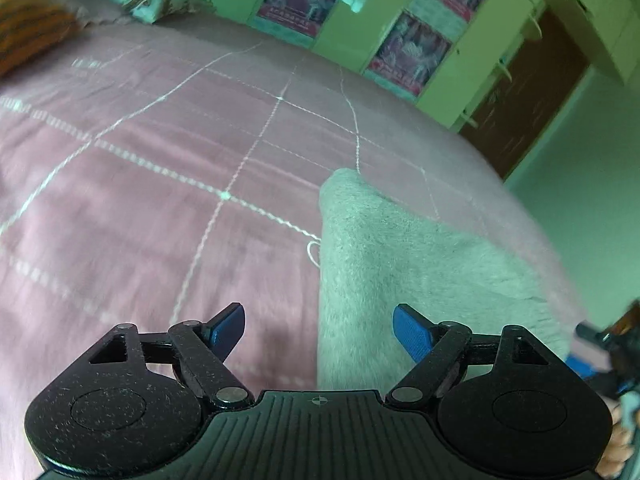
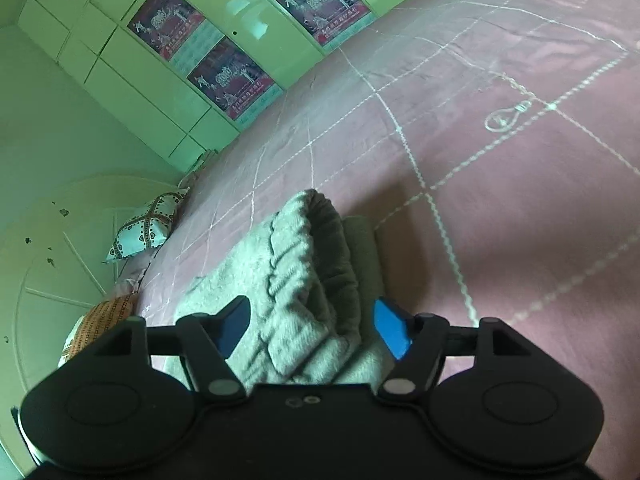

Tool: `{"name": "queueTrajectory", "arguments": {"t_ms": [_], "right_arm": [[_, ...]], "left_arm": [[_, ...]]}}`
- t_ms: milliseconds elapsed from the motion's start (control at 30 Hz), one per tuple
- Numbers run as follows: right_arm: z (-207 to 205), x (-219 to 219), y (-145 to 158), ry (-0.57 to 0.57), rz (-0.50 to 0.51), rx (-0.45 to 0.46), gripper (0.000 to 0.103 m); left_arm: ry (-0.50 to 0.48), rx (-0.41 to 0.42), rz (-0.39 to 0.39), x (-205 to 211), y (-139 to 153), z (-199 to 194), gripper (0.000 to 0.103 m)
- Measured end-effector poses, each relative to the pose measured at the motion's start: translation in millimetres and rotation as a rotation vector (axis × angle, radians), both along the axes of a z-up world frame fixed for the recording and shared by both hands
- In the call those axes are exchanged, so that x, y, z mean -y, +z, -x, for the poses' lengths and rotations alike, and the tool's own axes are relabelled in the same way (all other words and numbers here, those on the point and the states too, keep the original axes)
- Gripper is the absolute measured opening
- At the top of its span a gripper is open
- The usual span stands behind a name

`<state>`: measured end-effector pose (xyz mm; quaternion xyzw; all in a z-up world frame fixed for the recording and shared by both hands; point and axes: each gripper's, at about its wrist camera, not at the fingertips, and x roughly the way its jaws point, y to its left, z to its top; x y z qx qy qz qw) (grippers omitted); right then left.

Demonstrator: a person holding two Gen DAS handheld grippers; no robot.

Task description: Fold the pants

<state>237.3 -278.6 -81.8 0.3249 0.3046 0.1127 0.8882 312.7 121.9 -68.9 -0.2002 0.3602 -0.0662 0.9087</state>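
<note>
The pants (image 1: 420, 264), a grey fleecy pair folded into a thick bundle, lie on the pink bedspread (image 1: 160, 152) near one edge of the bed. In the right wrist view the gathered elastic waistband (image 2: 316, 232) sits on top of the bundle, with further folded layers showing below it on the right.

The left tool (image 1: 319, 330) hovers over the near left edge of the pants: its right blue pad is above the fabric and its left pad above bare bedspread, so the edge of the pants runs between them. Its jaws are spread and pinch nothing.

The right tool (image 2: 312, 330) sits over the near end of the pants, the waistband fold running straight out between its two pads. Its jaws too stand apart; the cloth lies between them, but the pads do not press on it.

At the right edge of the left wrist view, beside the pants, part of the other tool and some fingers (image 1: 616, 440) of the person show.

Beyond the pants, the bedspread's white stitched grid reaches to a patterned pillow (image 2: 144, 226) and an orange cushion (image 1: 28, 28). Past the bed stand pale cupboard doors bearing red posters (image 2: 232, 80).
</note>
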Motion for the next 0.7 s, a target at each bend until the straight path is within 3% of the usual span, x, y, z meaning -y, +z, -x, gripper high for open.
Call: {"name": "queueTrajectory", "arguments": {"t_ms": [133,267,333,400,433,467,533,600,633,667,700], "right_arm": [[-2,-11,16,0.060,0.028,0.080,0.046],[-3,-43,29,0.203,0.062,0.171,0.040],[-9,-57,24,0.237,0.088,0.136,0.038],[-21,-64,9,0.205,0.188,0.009,0.029],[-25,-63,0,0.179,0.231,-0.035,0.010],[-26,-56,-5,0.154,0.220,-0.046,0.000],[-27,-43,-5,0.157,0.141,-0.065,0.000],[-23,-41,2,0.170,0.153,-0.065,0.000],[-19,-42,10,0.179,0.165,-0.045,0.006],[-15,-46,18,0.186,0.174,-0.012,0.020],[-15,-50,26,0.190,0.188,0.017,0.021]], "left_arm": [[-0.010,-0.001,-0.062,13,-1,-6,0.081],[-0.029,-0.010,-0.095,19,-4,-5,0.081],[-0.032,-0.026,-0.105,17,-8,-9,0.081],[-0.034,-0.040,-0.095,14,-11,-7,0.081],[-0.037,-0.046,-0.086,12,-13,-7,0.081],[-0.038,-0.046,-0.084,12,-15,-8,0.081],[-0.040,-0.043,-0.083,12,-16,-7,0.082],[-0.037,-0.041,-0.082,12,-15,-7,0.082],[-0.034,-0.036,-0.084,11,-14,-6,0.082],[-0.028,-0.028,-0.086,11,-12,-6,0.082],[-0.024,-0.016,-0.083,11,-9,-7,0.082]]}}
